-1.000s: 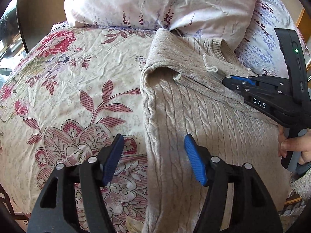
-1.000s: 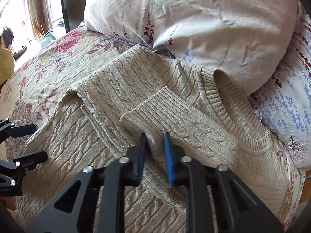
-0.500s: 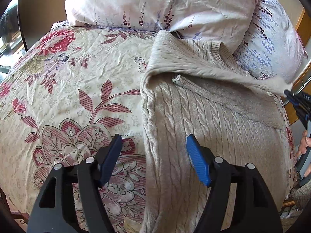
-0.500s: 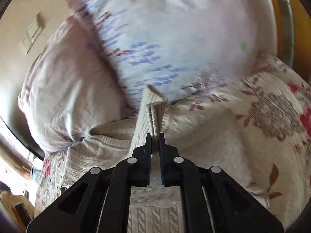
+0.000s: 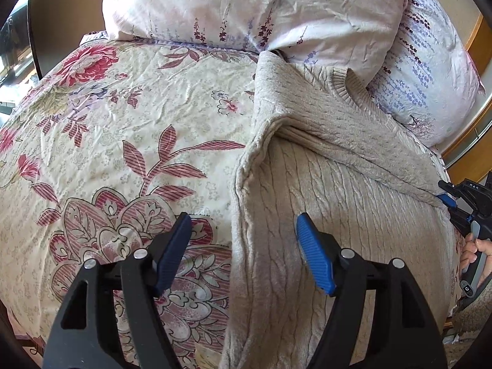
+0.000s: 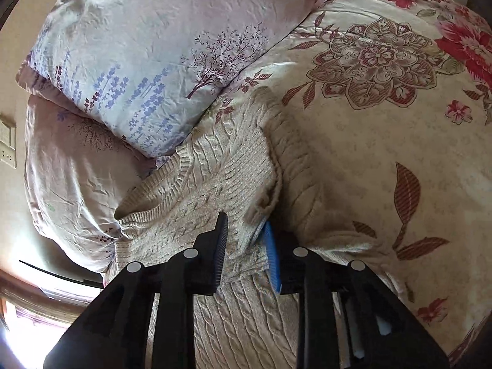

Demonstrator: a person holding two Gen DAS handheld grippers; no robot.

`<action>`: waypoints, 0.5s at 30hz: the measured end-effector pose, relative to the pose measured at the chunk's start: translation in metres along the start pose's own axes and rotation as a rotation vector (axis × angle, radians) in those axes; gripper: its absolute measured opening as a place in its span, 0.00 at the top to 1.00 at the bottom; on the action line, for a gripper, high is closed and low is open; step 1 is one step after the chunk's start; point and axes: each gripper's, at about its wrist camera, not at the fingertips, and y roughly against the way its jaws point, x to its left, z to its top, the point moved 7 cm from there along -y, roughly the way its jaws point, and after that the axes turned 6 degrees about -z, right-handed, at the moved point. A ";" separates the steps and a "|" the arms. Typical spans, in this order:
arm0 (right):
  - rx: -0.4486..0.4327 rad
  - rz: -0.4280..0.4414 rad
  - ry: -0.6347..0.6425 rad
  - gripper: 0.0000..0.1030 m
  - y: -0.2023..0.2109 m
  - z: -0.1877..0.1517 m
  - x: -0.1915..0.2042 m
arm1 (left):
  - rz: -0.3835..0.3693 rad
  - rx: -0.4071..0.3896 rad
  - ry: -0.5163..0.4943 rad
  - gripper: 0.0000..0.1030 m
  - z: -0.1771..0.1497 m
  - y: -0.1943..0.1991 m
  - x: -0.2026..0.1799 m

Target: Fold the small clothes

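Now – one sweater (image 5: 353, 215) | two pillows (image 5: 261, 9) | left gripper (image 5: 243, 246) spread | right gripper (image 6: 246, 246) parted

Home bedroom, floral bedspread (image 5: 129, 129), pillows (image 5: 276, 9)

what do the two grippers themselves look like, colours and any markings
Both are black plastic. The left gripper has angular triangular-cutout arms, silver rivets and ribbed blue finger pads. The right gripper matches; seen from the left wrist view it carries faint white lettering on top and a grey handle, gripped by a bare hand. No cables show.
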 end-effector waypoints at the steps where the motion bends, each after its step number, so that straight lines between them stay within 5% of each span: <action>1: -0.005 -0.014 0.010 0.90 0.000 0.001 -0.001 | -0.003 0.000 0.004 0.32 0.000 0.000 0.000; 9: 0.008 -0.094 0.081 0.84 0.004 0.003 0.000 | -0.011 0.001 0.037 0.40 -0.002 0.005 0.001; 15: -0.034 -0.095 0.138 0.43 0.032 0.008 -0.005 | -0.043 0.017 0.078 0.54 -0.012 0.017 0.008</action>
